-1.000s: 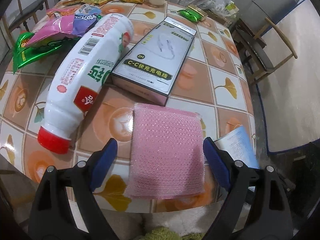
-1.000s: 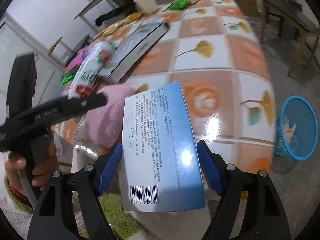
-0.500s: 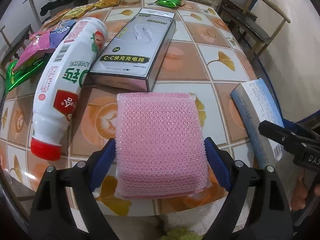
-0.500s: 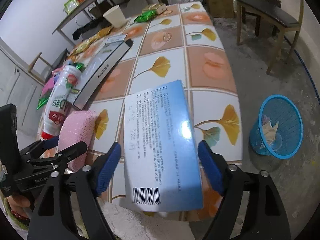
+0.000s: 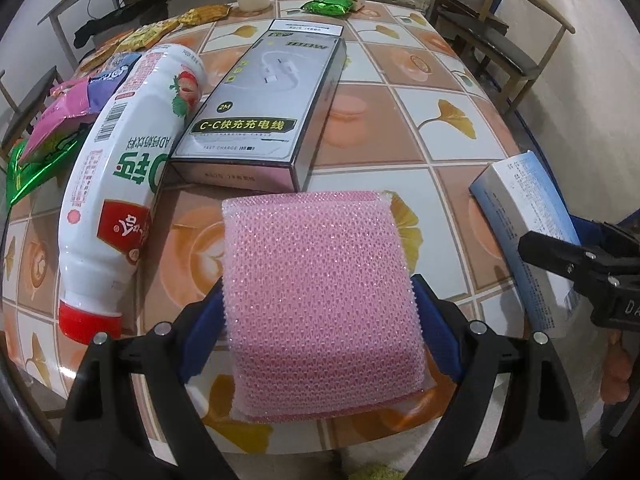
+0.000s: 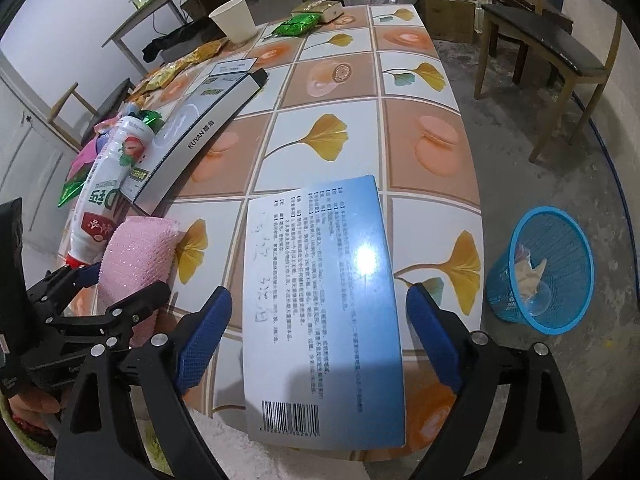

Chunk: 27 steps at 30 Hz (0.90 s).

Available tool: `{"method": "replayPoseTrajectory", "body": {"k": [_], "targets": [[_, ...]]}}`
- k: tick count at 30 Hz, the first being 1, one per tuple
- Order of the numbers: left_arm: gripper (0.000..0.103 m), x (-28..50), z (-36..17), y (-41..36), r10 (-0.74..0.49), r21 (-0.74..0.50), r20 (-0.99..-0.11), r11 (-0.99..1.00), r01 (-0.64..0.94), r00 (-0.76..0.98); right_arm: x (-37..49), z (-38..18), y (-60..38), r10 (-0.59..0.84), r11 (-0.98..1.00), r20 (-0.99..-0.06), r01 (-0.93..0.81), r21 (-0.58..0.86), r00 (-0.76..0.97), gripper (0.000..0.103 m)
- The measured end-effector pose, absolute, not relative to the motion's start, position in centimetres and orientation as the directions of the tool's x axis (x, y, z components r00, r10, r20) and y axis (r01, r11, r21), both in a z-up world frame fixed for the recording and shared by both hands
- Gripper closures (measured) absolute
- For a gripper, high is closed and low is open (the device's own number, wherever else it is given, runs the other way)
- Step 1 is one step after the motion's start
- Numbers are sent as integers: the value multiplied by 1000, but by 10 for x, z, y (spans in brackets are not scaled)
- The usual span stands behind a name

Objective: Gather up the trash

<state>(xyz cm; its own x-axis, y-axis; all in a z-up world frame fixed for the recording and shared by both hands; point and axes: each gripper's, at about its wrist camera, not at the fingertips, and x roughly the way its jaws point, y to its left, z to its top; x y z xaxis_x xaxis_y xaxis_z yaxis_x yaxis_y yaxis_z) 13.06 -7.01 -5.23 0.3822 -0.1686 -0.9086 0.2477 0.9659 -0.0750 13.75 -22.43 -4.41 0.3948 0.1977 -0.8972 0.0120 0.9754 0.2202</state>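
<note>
My left gripper [image 5: 318, 330] straddles the sponge [image 5: 320, 296], jaws wide; my right gripper [image 6: 320, 340] straddles the box [image 6: 320, 304] lengthwise, jaws opening, pads clear.

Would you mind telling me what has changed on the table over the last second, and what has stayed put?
The left gripper advanced until its jaws flank the pink mesh scouring pad, not visibly pressing it. The right gripper closed in around the blue-and-white printed box; its jaws are opening, gaps showing either side. The white red-capped bottle, grey cable box and blue mesh bin stayed put.
</note>
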Motion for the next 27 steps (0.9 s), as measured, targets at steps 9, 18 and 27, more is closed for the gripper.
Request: {"method": "replayPoseTrajectory", "body": {"k": [9, 18, 27], "targets": [[24, 129, -52, -69, -175, -76, -902, 964, 254, 394, 140, -49, -220, 190, 979, -908, 2, 206, 374, 17], [25, 122, -42, -64, -189, -88, -887, 965, 248, 421, 137, -46, -225, 185, 977, -901, 29, 214, 393, 31], [25, 110, -17, -70, -232, -108, -859, 953, 282, 456, 116, -28, -252, 277, 933, -836, 75, 351, 473, 31]]}}
